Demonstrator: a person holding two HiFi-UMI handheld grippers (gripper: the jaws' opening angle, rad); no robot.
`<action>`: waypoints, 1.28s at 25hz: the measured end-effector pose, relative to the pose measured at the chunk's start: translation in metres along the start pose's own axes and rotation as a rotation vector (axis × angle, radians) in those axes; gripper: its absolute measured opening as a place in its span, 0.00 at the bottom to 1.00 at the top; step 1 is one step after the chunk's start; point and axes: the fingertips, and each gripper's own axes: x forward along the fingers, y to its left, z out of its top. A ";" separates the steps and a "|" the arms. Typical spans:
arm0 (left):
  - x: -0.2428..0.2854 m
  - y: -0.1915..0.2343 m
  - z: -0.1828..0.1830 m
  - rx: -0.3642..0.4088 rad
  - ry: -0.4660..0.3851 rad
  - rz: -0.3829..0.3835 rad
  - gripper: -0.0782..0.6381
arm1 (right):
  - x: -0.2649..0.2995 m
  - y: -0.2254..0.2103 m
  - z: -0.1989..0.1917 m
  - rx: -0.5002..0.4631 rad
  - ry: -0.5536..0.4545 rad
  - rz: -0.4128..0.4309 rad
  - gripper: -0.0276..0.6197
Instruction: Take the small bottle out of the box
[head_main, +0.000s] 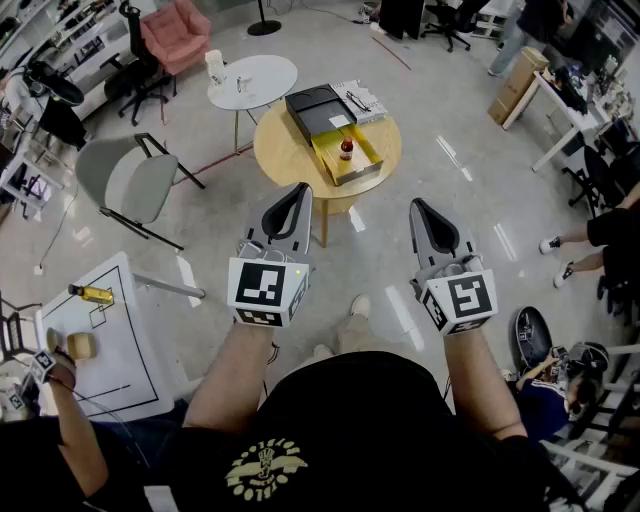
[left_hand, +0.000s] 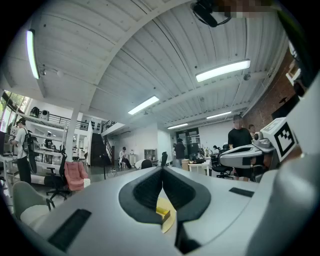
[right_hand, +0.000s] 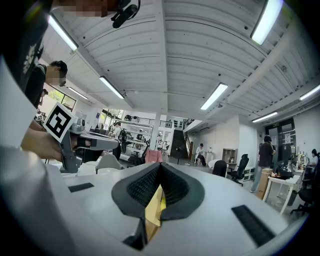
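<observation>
A small bottle (head_main: 346, 148) with a red top stands upright inside an open yellow box (head_main: 352, 163) on a round wooden table (head_main: 280, 150). The box's black lid (head_main: 318, 108) lies just behind it. My left gripper (head_main: 297, 190) and right gripper (head_main: 419, 205) hover side by side above the floor, short of the table's near edge. Both are shut with nothing between the jaws. In the left gripper view the jaws (left_hand: 162, 171) meet, and a sliver of the yellow box (left_hand: 165, 214) shows below them. The right gripper view shows its jaws (right_hand: 160, 166) pressed together too.
A white round table (head_main: 253, 80) with a cup (head_main: 214, 65) stands behind the wooden one. A grey chair (head_main: 125, 180) is to the left and a pink armchair (head_main: 175, 35) farther back. At lower left, a white table (head_main: 110, 350) carries a yellow bottle (head_main: 90, 293). People sit at the right.
</observation>
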 end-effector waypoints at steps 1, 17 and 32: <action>0.005 0.003 0.001 0.005 -0.004 0.003 0.13 | 0.005 -0.003 0.000 0.005 -0.006 0.002 0.06; 0.057 0.035 -0.009 -0.016 0.012 0.047 0.13 | 0.068 -0.048 -0.013 0.064 0.006 0.043 0.07; 0.151 0.067 -0.037 -0.060 0.077 0.057 0.13 | 0.149 -0.097 -0.030 0.078 0.033 0.137 0.07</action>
